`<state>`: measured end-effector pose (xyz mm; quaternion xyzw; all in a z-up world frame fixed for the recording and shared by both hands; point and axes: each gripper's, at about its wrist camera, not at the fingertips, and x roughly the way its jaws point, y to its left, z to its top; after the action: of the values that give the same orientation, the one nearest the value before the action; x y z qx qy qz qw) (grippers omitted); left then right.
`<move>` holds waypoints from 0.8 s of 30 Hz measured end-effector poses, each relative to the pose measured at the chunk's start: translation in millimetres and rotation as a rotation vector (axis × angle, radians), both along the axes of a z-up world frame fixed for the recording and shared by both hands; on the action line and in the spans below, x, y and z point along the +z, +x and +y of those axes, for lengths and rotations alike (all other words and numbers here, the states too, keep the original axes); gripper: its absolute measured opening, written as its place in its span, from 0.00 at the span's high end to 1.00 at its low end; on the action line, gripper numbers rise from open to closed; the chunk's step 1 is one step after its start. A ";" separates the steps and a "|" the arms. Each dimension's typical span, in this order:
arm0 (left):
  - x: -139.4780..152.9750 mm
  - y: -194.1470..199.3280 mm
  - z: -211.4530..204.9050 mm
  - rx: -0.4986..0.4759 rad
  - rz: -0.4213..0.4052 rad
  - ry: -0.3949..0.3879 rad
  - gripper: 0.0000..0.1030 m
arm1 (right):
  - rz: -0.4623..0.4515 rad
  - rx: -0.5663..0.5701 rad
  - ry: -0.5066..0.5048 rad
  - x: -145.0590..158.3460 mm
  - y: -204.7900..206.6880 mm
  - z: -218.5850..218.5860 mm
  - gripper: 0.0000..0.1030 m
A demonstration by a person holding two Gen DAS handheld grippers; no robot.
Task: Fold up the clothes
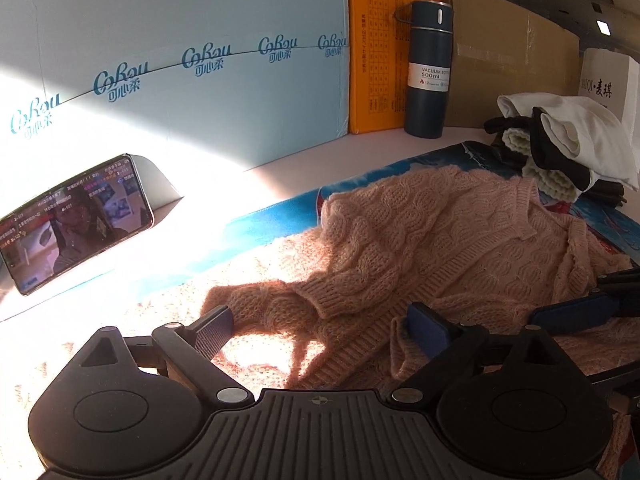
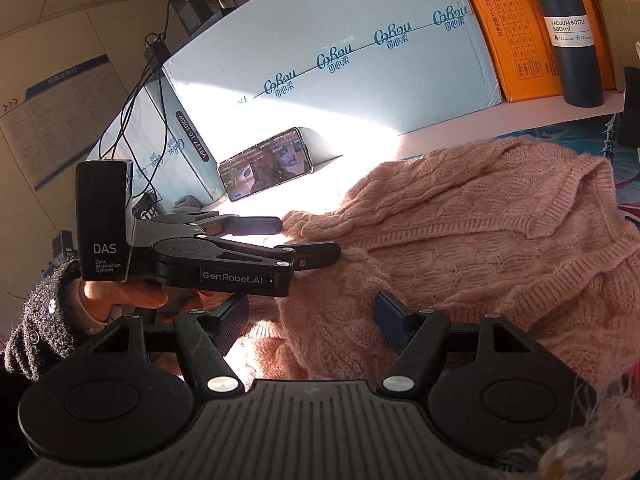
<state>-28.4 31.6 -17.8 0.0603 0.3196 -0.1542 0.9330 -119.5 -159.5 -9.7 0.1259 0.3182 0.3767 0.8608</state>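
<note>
At the left of the left wrist view we see a phone (image 1: 76,224) propped on a stand, screen lit, in front of a pale blue carton (image 1: 180,60) filling the upper left. In the lower middle our left gripper (image 1: 320,328) has its fingers wide apart, with only a loose fold of the pink cable-knit sweater (image 1: 420,232) lying between them, unpinched. The sweater lies rumpled across the centre on a blue mat (image 1: 272,212). Upper middle stands a dark vacuum bottle (image 1: 426,68); at the right edge sits a pile of other clothes (image 1: 560,140).

In the right wrist view, a hand (image 2: 120,292) at the left holds the other tool, and our right gripper (image 2: 312,316) at lower centre has its jaws opening, with knit between them, not clamped.

We judge folding has barely begun: next, each claw needs a firm pinch on an edge to spread the sweater flat.
</note>
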 end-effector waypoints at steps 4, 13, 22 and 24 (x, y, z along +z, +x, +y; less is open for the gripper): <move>5.9 -6.7 9.1 0.004 -0.039 -0.036 0.07 | -0.007 0.008 0.026 -1.2 -1.9 -1.9 0.27; 50.6 -61.8 57.6 0.049 -0.258 -0.066 0.07 | -0.230 -0.004 -0.056 30.1 -48.2 -17.6 0.19; 36.8 -148.1 81.8 -0.105 -0.349 0.142 0.02 | -0.383 -0.034 -0.515 18.4 -88.0 -25.9 0.15; 29.7 -161.4 76.5 -0.162 -0.331 0.177 0.02 | -0.385 -0.051 -0.610 10.4 -86.1 -23.0 0.15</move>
<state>-189.8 108.1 11.9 0.1921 0.1681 -0.1883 0.9484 -205.6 -182.4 0.8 -0.2021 0.2449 0.2595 0.9121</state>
